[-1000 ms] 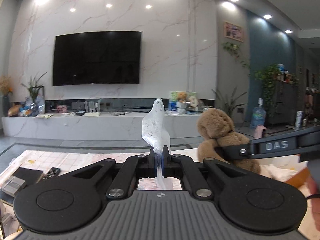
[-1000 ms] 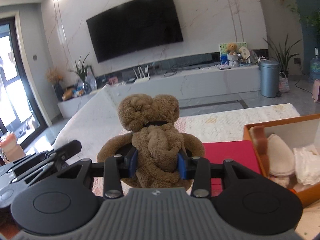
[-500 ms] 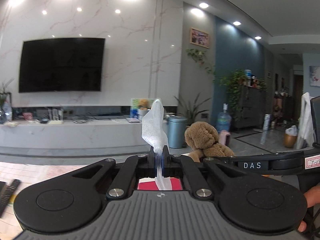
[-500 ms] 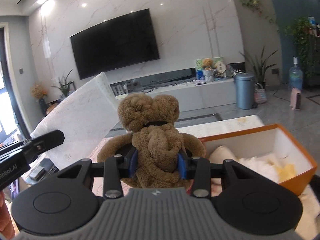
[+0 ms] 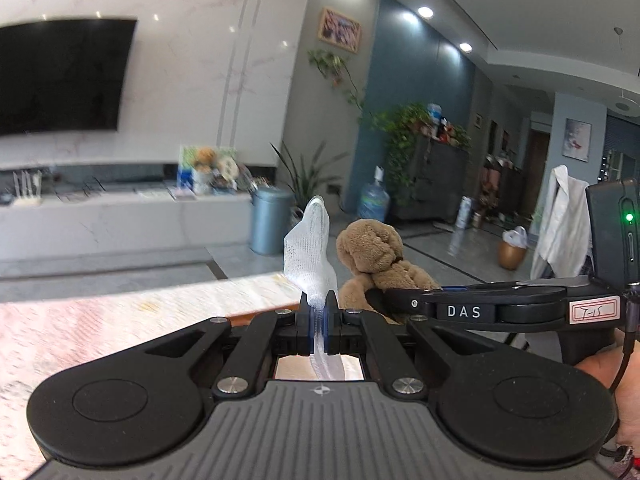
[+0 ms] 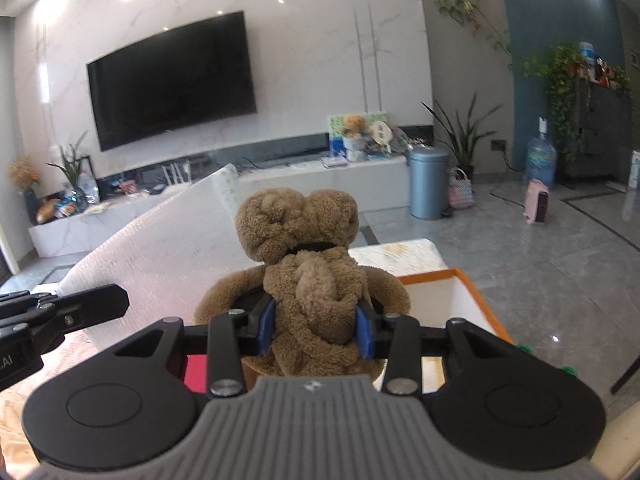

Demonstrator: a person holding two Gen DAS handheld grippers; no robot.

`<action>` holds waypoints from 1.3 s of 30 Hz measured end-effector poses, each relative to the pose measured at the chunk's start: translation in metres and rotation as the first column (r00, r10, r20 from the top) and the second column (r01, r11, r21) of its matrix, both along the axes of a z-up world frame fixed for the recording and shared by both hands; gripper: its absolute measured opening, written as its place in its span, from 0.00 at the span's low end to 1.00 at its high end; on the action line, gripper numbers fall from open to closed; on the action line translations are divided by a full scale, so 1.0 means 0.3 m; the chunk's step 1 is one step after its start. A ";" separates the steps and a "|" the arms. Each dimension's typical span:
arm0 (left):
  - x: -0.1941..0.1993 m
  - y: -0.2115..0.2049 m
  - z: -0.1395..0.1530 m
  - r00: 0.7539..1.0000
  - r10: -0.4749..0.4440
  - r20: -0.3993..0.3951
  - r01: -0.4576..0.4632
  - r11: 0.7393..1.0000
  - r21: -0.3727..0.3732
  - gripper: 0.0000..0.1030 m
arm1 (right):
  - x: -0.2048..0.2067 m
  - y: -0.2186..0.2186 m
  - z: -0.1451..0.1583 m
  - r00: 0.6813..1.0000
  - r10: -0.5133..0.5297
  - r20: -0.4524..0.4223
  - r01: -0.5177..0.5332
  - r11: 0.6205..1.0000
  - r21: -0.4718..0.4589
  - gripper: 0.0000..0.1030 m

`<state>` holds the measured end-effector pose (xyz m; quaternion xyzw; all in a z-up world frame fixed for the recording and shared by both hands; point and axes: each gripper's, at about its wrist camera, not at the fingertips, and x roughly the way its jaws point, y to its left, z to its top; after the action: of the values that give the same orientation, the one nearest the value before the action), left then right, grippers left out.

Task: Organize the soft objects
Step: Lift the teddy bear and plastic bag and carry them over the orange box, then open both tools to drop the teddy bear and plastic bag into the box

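Right gripper (image 6: 316, 330) clamping plush bear (image 6: 306, 272) at the torso, blue pads pressing both flanks; bear sitting upright, long axis vertical, back toward the camera. Orange box (image 6: 476, 296) lying just ahead and to the right, below bear level, open top facing up, near wall partly hidden behind the bear. Left gripper (image 5: 319, 322) pinching white mesh cloth (image 5: 310, 256), strip standing up from closed pads, remainder trailing below. Left unit hovering close on the left of the right one, sheet spreading between them. Judging right hand nearer the box; open room above the rim, left edge crowding.
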<state>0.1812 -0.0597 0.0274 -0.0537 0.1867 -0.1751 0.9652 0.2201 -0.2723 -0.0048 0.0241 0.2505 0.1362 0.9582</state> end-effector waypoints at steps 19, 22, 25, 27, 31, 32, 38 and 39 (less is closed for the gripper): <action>0.366 -0.050 -0.284 0.874 -0.136 -0.466 0.107 0.990 -0.089 0.04 | 0.261 -0.054 -0.180 0.976 -0.025 -0.216 -0.006 0.989 -0.145 0.40; 0.401 -0.029 -0.319 0.824 -0.134 -0.551 0.109 0.991 -0.078 0.04 | 0.301 -0.034 -0.217 0.957 -0.003 -0.291 -0.037 0.991 -0.131 0.40; 0.414 -0.008 -0.348 0.796 -0.148 -0.587 0.120 0.989 -0.086 0.05 | 0.340 -0.014 -0.251 0.937 0.011 -0.349 -0.061 0.989 -0.134 0.40; 0.412 0.013 -0.360 0.787 -0.159 -0.596 0.123 0.987 -0.102 0.06 | 0.362 -0.001 -0.270 0.926 0.015 -0.376 -0.076 0.986 -0.148 0.40; 0.422 0.024 -0.366 0.792 -0.166 -0.588 0.125 0.986 -0.110 0.14 | 0.396 0.027 -0.292 0.912 0.010 -0.410 -0.091 0.979 -0.180 0.42; 0.418 0.026 -0.365 0.795 -0.167 -0.583 0.128 0.986 -0.108 0.16 | 0.400 0.035 -0.297 0.910 0.006 -0.415 -0.093 0.978 -0.189 0.42; 0.391 -0.013 -0.313 0.826 -0.159 -0.541 0.142 0.987 -0.074 0.71 | 0.405 0.063 -0.312 0.903 -0.008 -0.430 -0.101 0.968 -0.230 0.43; 0.378 -0.011 -0.303 0.837 -0.145 -0.528 0.131 0.989 -0.064 0.75 | 0.405 0.065 -0.304 0.903 -0.008 -0.430 -0.101 0.968 -0.229 0.45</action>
<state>0.2947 -0.0631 -0.0633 -0.0987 0.4472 -0.2250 0.8600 0.3416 -0.2528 -0.0962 -0.0713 0.4697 0.1186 0.8719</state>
